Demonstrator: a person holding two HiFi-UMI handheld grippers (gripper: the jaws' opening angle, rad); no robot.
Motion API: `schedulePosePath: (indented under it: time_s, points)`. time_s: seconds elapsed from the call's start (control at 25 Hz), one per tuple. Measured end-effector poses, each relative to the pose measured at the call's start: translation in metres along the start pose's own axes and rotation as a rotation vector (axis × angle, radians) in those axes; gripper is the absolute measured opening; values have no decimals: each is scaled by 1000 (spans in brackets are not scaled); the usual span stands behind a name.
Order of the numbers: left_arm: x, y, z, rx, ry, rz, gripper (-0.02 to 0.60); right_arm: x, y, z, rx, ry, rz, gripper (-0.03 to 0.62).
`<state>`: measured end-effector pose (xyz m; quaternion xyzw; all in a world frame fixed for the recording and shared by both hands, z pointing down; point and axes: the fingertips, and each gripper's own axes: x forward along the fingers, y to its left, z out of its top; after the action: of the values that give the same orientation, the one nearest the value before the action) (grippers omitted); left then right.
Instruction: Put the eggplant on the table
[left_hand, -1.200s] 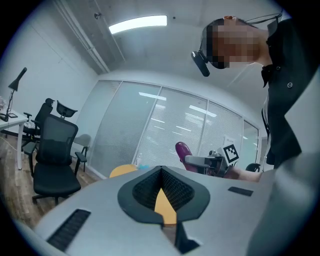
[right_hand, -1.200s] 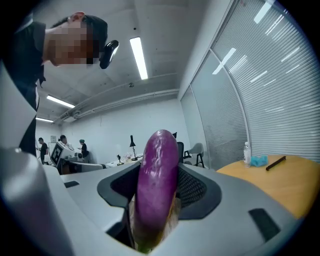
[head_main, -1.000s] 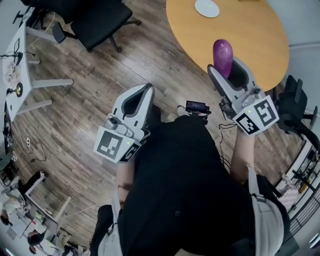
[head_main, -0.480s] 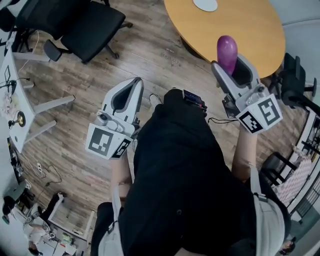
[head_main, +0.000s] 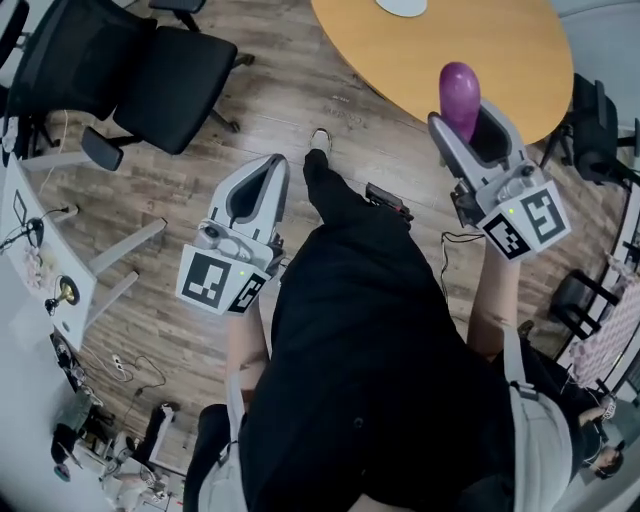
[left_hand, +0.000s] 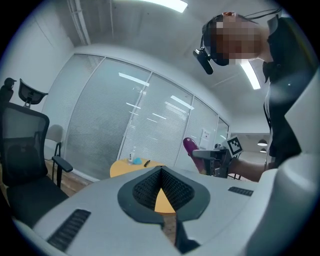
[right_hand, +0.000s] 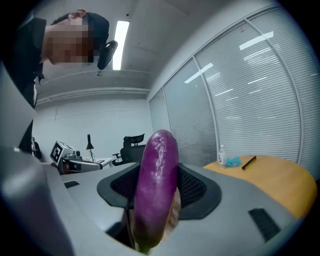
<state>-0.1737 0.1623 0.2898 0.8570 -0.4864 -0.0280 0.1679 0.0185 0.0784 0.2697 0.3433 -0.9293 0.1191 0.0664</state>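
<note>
Purple eggplant (head_main: 459, 92) stands at 1 o'clock in your head view, beside the table (head_main: 500, 50) edge; left gripper view: left gripper (left_hand: 161, 175) closed, empty, spare; right gripper view: right gripper (right_hand: 152, 210) pinches its lower end, ready for set-down.

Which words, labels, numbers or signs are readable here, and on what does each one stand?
No word or number can be read.
Black-and-white square patterns, no letters: left marker cube, right marker cube.
Too small to read: white sheet on the far wall, bottle label.
</note>
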Motion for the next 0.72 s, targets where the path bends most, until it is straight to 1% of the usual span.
schedulePosePath:
  time_s: [0.24,0.32,0.48,0.6,0.72]
  points:
    - [55,63,39,82,47,-73,11,66,-51,14,54,-56,-93,233]
    - [70,82,51,92,50,-87,11,83,-58,28,48,-81,-114,233]
    - [92,103,76,109,37,-116,11,95,-69,50,33,-101,-138,233]
    - [122,117,83,126,47,-132,11,99,-93,53,45,-118,-182,233]
    - [147,125,78,132,89,-160,11,102,-109,46,52,-114,-214,233]
